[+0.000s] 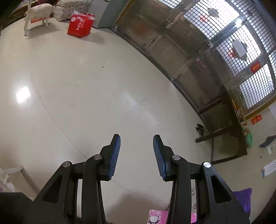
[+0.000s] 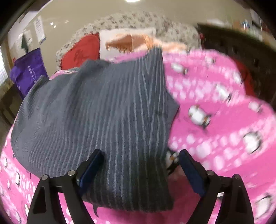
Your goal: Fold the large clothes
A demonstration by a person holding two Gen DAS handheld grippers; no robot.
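Observation:
A grey striped garment (image 2: 103,112) lies bunched on a pink blanket with penguins (image 2: 215,137). My right gripper (image 2: 141,152) hangs just above the garment's near end, jaws wide apart, and the cloth runs between the fingers without being pinched. The left finger (image 2: 91,165) sits close to the fabric's edge. In the left wrist view my left gripper (image 1: 136,137) points at a bare cream floor (image 1: 86,86), with its blue pads apart and nothing between them. A corner of the pink blanket (image 1: 157,217) shows at the bottom of that view.
A red cushion (image 2: 82,50), an orange cloth (image 2: 131,41) and a floral sofa (image 2: 138,20) lie beyond the blanket. A purple bag (image 2: 28,74) stands at the left. On the floor are a red box (image 1: 80,25) and a white stool (image 1: 38,12). Dark wooden furniture (image 1: 215,112) lines the wall.

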